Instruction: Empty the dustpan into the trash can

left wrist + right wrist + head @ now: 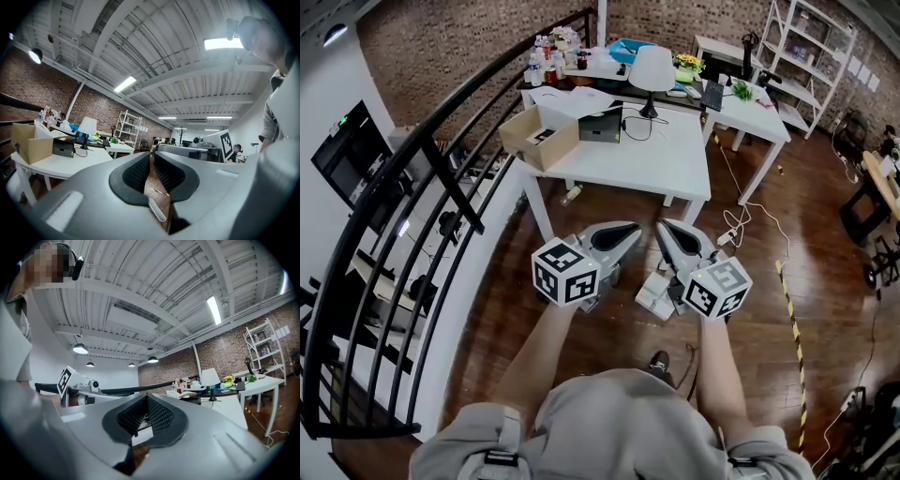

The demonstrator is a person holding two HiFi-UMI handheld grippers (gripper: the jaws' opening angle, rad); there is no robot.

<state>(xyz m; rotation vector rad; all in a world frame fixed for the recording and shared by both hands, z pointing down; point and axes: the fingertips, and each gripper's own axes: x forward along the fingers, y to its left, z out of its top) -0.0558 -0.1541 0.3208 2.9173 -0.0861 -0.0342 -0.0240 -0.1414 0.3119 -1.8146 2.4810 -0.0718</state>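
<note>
Head view, looking steeply down: the left gripper (630,229) and the right gripper (666,229) are held level, side by side, above a wooden floor (581,356). Ahead stands a white table (666,164) bearing a lamp (652,67) and a cardboard box (540,137). A black railing (422,164) curves along the left. The left gripper's pads stand slightly apart (a narrow slit, with floor visible through it), and nothing is between them. The right gripper's pads are pressed together and hold nothing. A small white object (654,296) lies on the floor beside the right gripper (kind unclear). The dustpan and the trash can cannot be made out in any view.
</note>
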